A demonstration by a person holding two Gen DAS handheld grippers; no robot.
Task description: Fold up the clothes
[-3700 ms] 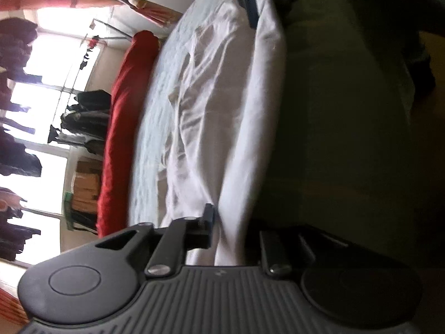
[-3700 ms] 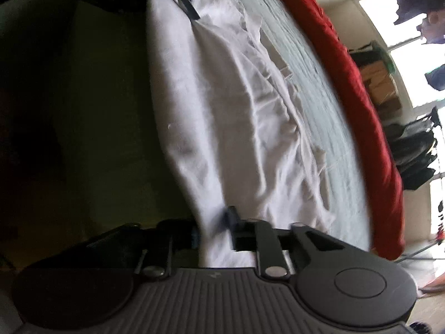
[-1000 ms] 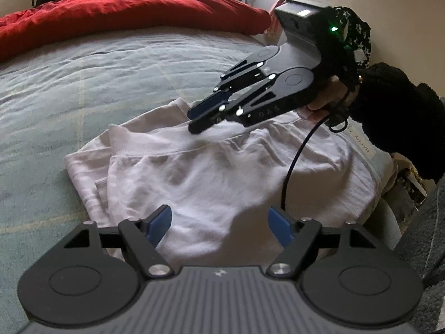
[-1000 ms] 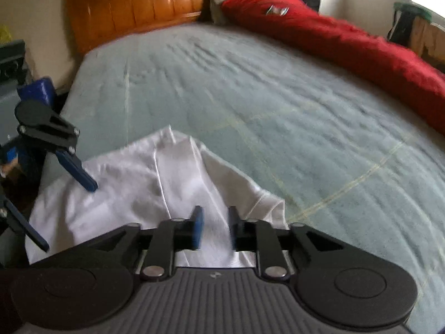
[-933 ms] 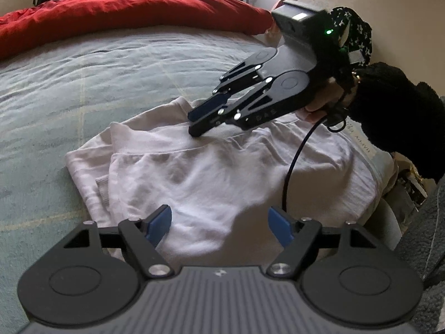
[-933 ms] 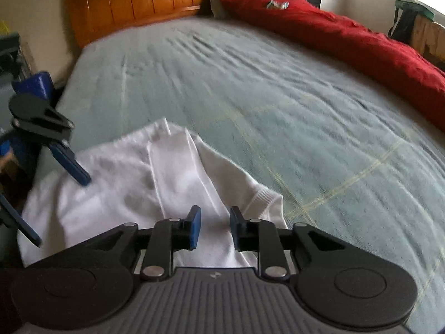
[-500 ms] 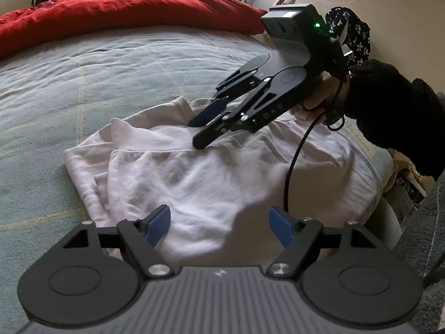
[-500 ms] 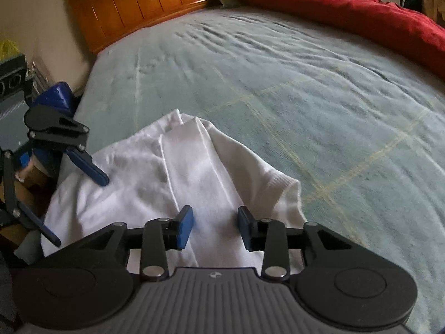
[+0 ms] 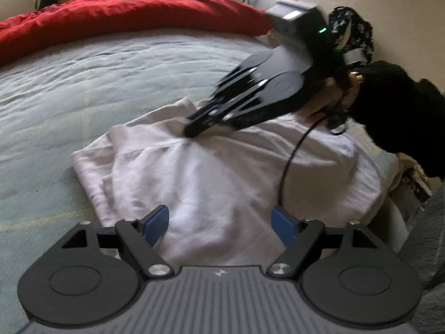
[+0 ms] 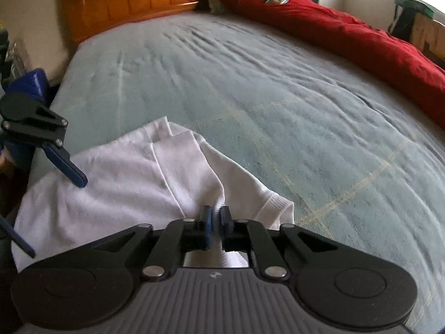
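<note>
Our right gripper has just been closing and now pinches a ridge of the white garment; our left gripper hangs wide, holding nothing, above the nearer cloth. That garment lies half-folded at the near edge of the bed, the red duvet beyond. With one thin pinch, layers could slip apart and spoil the fold.
</note>
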